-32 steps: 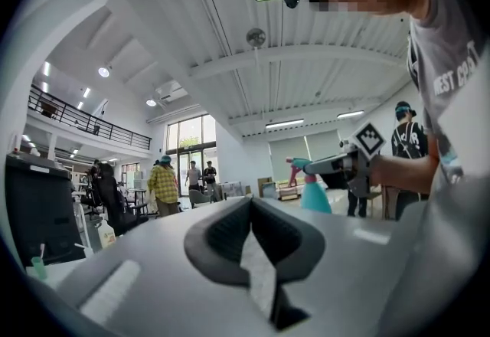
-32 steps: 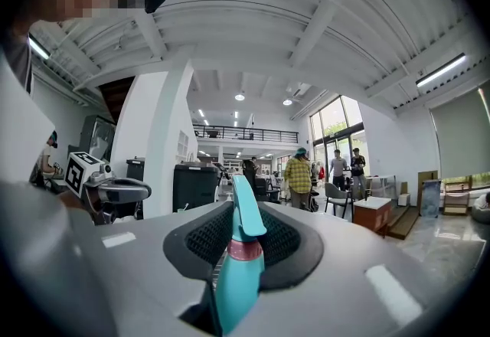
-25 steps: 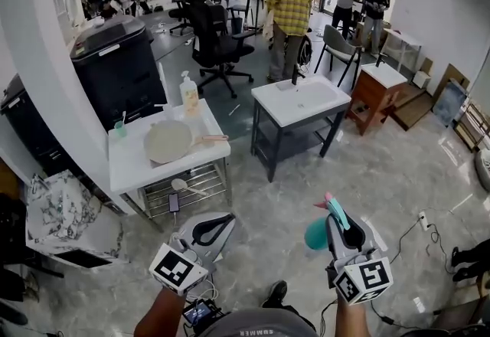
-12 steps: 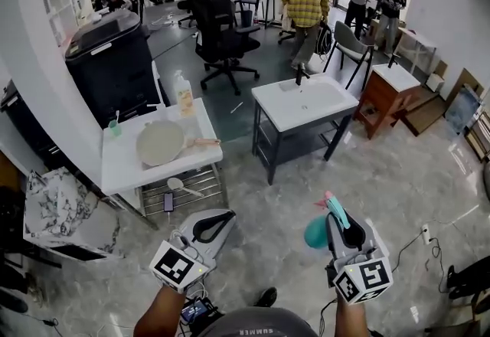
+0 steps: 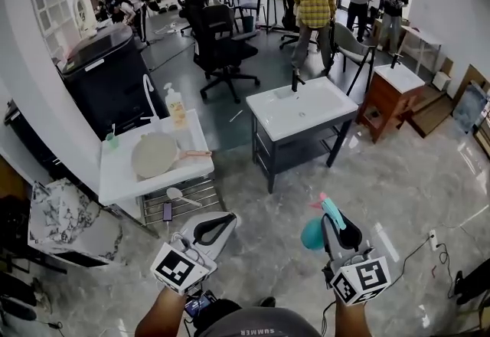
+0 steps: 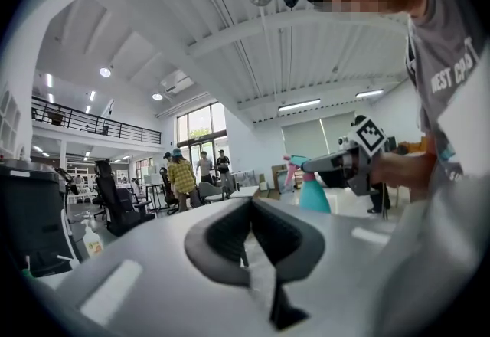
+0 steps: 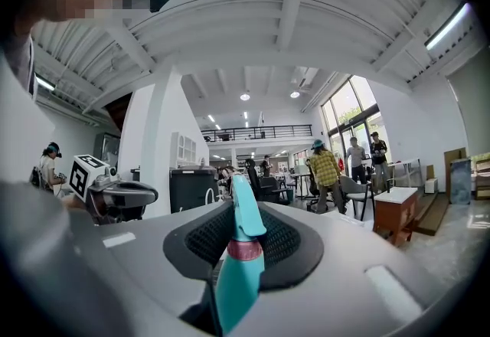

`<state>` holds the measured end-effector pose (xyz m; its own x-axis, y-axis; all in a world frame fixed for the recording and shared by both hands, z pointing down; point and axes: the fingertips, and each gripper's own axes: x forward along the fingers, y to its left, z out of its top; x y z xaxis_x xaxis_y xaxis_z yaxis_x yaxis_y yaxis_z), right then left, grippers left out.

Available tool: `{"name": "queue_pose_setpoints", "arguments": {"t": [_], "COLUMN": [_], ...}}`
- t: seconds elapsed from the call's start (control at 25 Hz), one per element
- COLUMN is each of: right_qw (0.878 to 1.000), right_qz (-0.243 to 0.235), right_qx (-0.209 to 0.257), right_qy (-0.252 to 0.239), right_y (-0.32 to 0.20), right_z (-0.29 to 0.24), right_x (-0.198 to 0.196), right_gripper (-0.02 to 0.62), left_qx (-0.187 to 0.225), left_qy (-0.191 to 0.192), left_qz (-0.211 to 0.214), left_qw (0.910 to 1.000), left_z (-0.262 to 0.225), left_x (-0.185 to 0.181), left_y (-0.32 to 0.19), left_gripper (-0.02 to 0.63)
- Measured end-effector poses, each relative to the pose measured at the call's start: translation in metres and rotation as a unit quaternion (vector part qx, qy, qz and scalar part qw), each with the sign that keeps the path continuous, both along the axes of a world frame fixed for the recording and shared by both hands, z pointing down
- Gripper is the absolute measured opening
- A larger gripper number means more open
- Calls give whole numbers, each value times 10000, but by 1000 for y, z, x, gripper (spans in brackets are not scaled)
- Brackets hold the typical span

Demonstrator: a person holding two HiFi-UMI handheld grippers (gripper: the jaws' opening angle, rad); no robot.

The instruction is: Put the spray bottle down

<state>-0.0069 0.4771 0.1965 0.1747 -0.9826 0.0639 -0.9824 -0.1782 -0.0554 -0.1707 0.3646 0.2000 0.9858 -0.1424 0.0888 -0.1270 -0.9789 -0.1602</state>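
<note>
Your right tool (image 5: 334,214), at 5 o'clock, clamps the teal spray bottle (image 5: 313,234) by its neck, above the floor (image 5: 417,175); your left tool (image 5: 227,219), at 7 o'clock, has its jaws together, empty

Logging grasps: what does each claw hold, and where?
Right claw grips the teal spray bottle at its neck, by the pink collar; left claw holds nothing.

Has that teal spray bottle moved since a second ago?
Yes. The spray bottle, gripped by the right gripper, has come slightly nearer the white sink table ahead.
</note>
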Motion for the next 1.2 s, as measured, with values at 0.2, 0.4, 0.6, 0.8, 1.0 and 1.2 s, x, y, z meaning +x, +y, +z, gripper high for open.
{"name": "queue_pose_setpoints", "arguments": {"t": [0.2, 0.4, 0.6, 0.8, 1.0, 1.2], "right_qw": [10000, 9996, 9976, 9947, 9929, 9912], "right_qz": [46, 252, 688, 1017, 1178, 1302], "right_qx": [52, -10, -58, -121, -154, -211], "right_qy": [-63, -82, 32, 77, 109, 89], "right_y": [11, 18, 19, -5, -42, -76], "right_z": [5, 13, 16, 16, 13, 13], "right_x": [21, 43, 74, 96, 118, 137], "right_gripper": [92, 92, 92, 92, 92, 92], "left_qx": [45, 53, -32, -59, 0, -26], "left_qy": [-34, -24, 6, 144, 200, 199], "left_qz": [163, 387, 728, 1013, 1130, 1121], "left_qw": [9999, 9992, 9973, 9947, 9934, 9935], "left_z": [1, 4, 15, 13, 11, 10], "left_x": [31, 61, 99, 132, 161, 184], "left_y": [12, 9, -10, -48, -97, -144], "left_gripper": [2, 2, 2, 2, 2, 2]}}
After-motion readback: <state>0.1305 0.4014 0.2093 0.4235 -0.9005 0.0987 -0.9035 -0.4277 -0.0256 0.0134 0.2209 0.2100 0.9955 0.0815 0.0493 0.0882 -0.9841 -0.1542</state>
